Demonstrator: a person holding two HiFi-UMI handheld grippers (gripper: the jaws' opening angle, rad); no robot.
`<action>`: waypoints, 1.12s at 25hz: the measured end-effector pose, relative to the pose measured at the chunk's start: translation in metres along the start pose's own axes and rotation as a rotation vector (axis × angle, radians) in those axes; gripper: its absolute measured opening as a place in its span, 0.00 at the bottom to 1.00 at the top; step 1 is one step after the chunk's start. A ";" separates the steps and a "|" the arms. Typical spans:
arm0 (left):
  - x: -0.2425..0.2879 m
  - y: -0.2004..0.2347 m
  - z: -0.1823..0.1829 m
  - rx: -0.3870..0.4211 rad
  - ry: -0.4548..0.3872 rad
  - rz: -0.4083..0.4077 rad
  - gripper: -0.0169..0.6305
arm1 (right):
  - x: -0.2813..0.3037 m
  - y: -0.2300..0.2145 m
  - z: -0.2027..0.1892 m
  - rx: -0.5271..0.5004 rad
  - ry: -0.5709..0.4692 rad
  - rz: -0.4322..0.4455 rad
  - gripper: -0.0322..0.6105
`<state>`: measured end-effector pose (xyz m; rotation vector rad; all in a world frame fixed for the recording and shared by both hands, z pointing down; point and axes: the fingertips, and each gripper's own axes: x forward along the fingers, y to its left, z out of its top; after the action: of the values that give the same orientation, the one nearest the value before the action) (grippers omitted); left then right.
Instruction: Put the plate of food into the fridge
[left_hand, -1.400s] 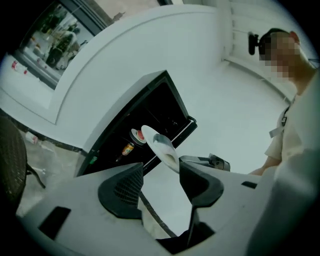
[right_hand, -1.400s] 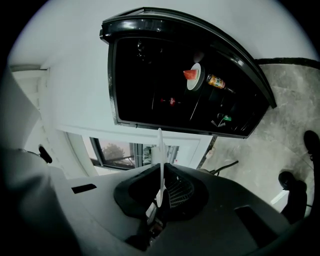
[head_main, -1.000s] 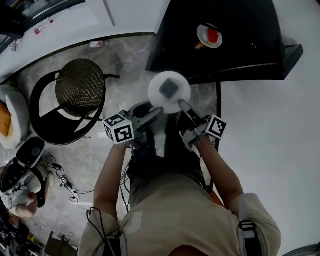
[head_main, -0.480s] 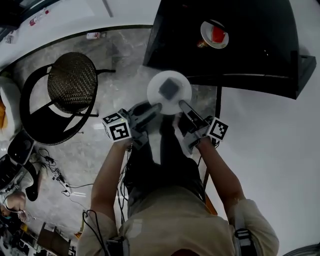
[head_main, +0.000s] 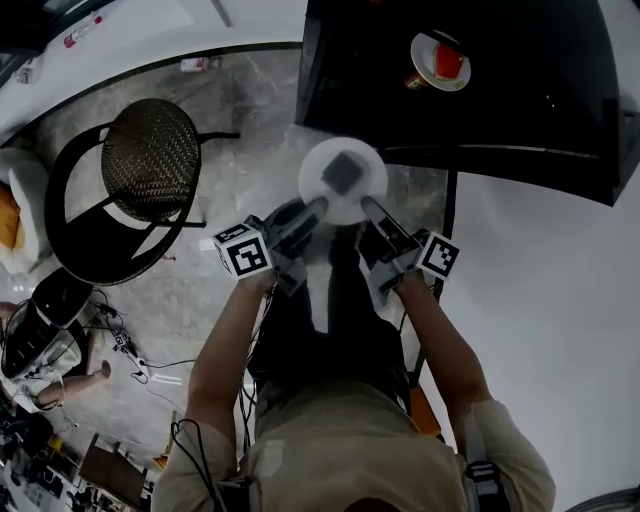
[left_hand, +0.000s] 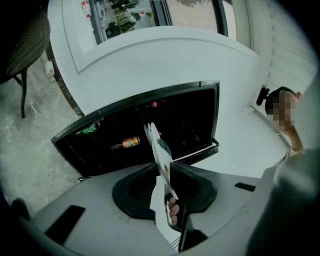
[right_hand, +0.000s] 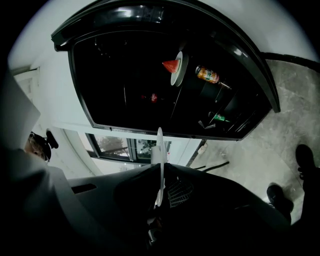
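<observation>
Head view: plate (head_main: 322, 163) pinched in right claw (head_main: 367, 205) and in just-closing left claw (head_main: 319, 205).

Smooth wht plate (head_main: 371, 176), woven wicker chair (head_main: 152, 158)

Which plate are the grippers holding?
The white plate with grey food, clamped at its rim by the right gripper and the left gripper, whose jaws have just been closing on it. The other plate, bearing red food, sits in the fridge.
</observation>
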<state>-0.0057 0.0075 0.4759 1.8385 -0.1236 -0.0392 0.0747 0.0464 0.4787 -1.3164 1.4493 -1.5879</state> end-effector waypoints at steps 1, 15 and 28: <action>0.000 0.003 0.000 -0.006 -0.009 0.010 0.16 | 0.000 -0.002 0.000 0.001 -0.001 0.001 0.10; 0.004 0.073 -0.026 -0.134 -0.037 0.179 0.08 | 0.010 -0.063 -0.003 -0.112 0.049 -0.092 0.10; 0.020 0.119 -0.040 -0.343 -0.082 0.252 0.05 | 0.025 -0.108 0.004 -0.135 0.085 -0.130 0.10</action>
<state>0.0100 0.0121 0.6022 1.4687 -0.3815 0.0389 0.0897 0.0454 0.5887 -1.4626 1.5740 -1.6717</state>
